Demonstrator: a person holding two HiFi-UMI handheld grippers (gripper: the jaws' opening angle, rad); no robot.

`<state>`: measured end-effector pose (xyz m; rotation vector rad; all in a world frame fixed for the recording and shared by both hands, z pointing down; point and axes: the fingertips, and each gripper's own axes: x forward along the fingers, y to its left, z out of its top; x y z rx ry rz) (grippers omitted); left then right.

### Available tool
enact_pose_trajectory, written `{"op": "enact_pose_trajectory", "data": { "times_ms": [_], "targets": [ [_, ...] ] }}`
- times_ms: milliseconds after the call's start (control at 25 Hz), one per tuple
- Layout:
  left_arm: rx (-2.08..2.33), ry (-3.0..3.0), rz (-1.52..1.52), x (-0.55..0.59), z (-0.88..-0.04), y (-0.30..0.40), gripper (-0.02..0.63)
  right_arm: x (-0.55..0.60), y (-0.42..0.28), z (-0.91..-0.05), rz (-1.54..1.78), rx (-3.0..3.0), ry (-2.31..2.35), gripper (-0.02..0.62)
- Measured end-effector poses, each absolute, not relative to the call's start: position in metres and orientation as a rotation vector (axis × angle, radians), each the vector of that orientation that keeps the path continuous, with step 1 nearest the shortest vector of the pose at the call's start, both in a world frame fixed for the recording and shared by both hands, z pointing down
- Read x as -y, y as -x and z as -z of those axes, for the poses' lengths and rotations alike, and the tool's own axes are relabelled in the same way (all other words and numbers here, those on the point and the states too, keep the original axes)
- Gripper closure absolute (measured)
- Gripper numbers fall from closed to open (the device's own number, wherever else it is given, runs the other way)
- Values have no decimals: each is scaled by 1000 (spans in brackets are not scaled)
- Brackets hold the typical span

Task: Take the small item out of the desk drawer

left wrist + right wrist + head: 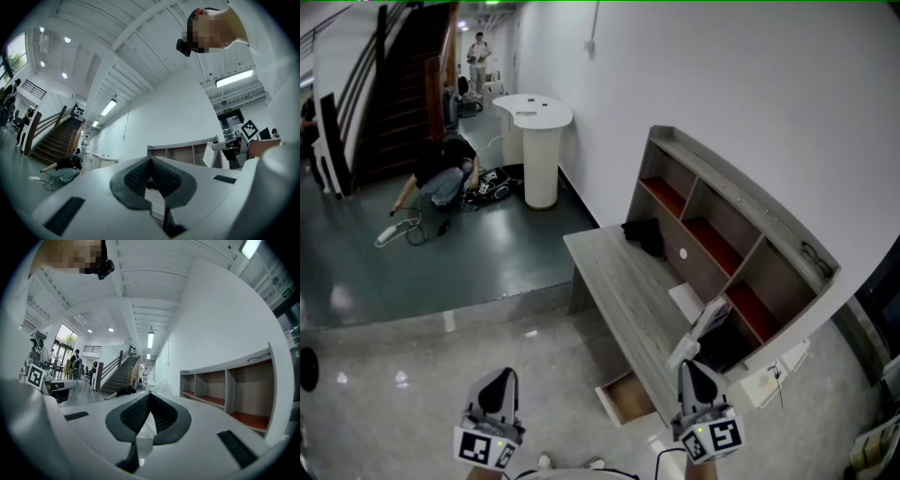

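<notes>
Here, grey desk [614, 281] against white wall [750, 94], drawer [630, 398] ajar, left gripper [500, 377] and right gripper [690, 369] jaws clenched, empty.

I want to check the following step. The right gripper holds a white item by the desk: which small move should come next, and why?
Probably lower the right gripper and set the white item on the desk top. Its jaws are shut on the item, which is already outside the open drawer, so only putting it down seems left.
</notes>
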<state>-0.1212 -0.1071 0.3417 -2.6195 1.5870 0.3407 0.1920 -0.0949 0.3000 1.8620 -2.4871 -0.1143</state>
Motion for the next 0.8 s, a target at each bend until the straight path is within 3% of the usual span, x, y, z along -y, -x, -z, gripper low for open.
{"op": "enact_pose_trajectory", "data": {
  "times_ms": [360, 800],
  "targets": [
    [-1626, 2588, -323, 96, -341, 138, 591, 55, -206, -260, 303, 2437, -1946, 572],
    [-1666, 2560, -298, 86, -336, 158, 591, 37, -221, -265, 271, 2393, -2008, 572]
  ]
}}
